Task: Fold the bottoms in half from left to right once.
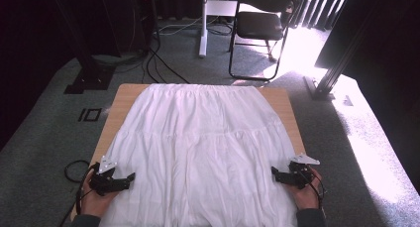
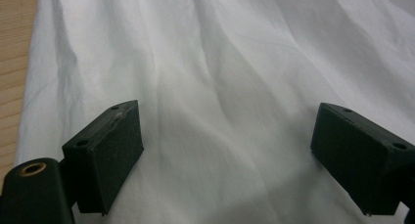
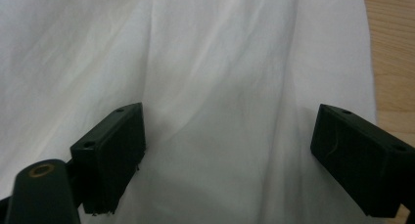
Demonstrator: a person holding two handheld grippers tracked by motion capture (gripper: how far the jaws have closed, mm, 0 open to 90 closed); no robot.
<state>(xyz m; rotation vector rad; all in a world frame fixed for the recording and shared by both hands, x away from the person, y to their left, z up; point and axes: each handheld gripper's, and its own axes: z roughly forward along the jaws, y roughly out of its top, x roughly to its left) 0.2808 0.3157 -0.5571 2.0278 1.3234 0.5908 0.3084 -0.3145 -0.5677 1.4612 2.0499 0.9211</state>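
Observation:
A white tiered skirt (image 1: 198, 147) lies spread flat over the wooden table (image 1: 125, 95), waistband at the far end and hem toward me. My left gripper (image 1: 130, 178) rests at the skirt's near left edge, pointing inward, jaws wide open over the cloth (image 2: 220, 111) with nothing between them. At the near right edge my right gripper (image 1: 274, 173) mirrors it, open above the fabric (image 3: 220, 87), its pads (image 3: 115, 150) clear of the cloth. A hand holds each gripper from below.
Bare wood shows as a strip along the skirt's left side (image 2: 14, 62) and right side (image 3: 391, 62). Beyond the table stand a black chair (image 1: 260, 26), a white stand post (image 1: 203, 24) and floor cables (image 1: 158, 63). Grey carpet surrounds the table.

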